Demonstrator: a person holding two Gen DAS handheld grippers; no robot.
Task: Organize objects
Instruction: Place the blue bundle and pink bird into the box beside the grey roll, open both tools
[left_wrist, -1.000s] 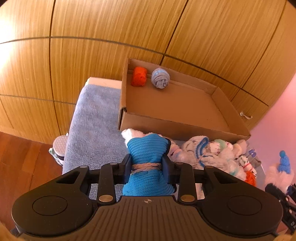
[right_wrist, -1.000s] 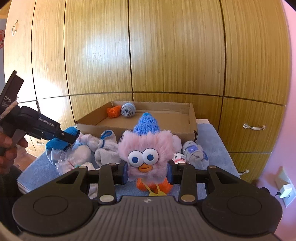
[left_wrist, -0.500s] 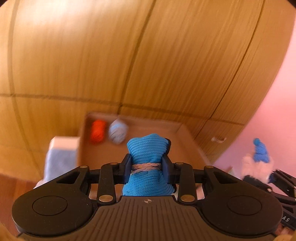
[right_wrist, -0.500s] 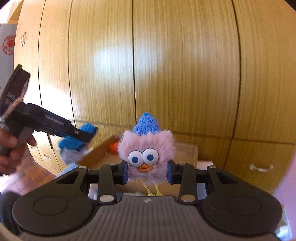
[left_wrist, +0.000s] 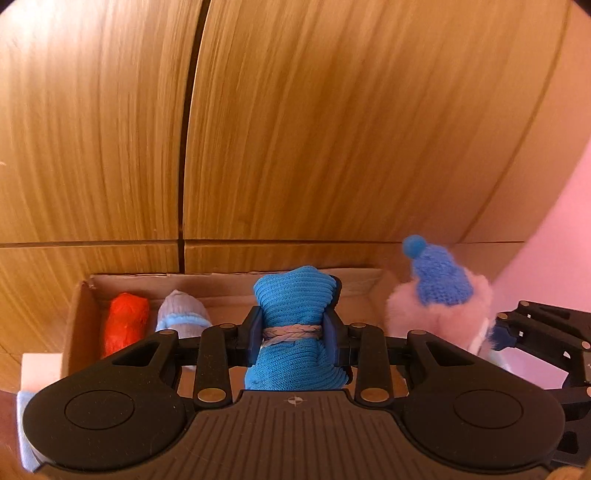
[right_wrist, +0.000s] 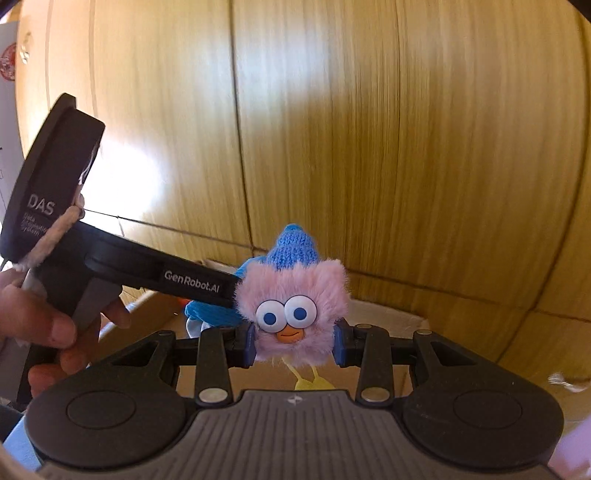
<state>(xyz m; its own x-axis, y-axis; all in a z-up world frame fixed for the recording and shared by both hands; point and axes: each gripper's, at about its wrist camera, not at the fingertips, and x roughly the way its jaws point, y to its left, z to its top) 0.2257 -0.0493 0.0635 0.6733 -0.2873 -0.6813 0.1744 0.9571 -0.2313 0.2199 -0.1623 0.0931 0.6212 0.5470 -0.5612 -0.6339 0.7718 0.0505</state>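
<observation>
Both loads now over the cardboard box (left_wrist: 79, 325)
Left gripper (left_wrist: 293, 334) pinches the blue sock bundle (left_wrist: 295, 295), right gripper (right_wrist: 295, 345) the pink fluffy toy (right_wrist: 291, 299); they have travelled from the pile, so release comes next.

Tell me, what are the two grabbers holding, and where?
Left gripper pinches the blue sock roll at its banded middle. Right gripper squeezes the pink toy by its sides.

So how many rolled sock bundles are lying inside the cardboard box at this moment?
2: an orange bundle at the left end of the box, a grey-blue bundle just right of it. The grippers hide much of the floor, so more may be there.
</observation>
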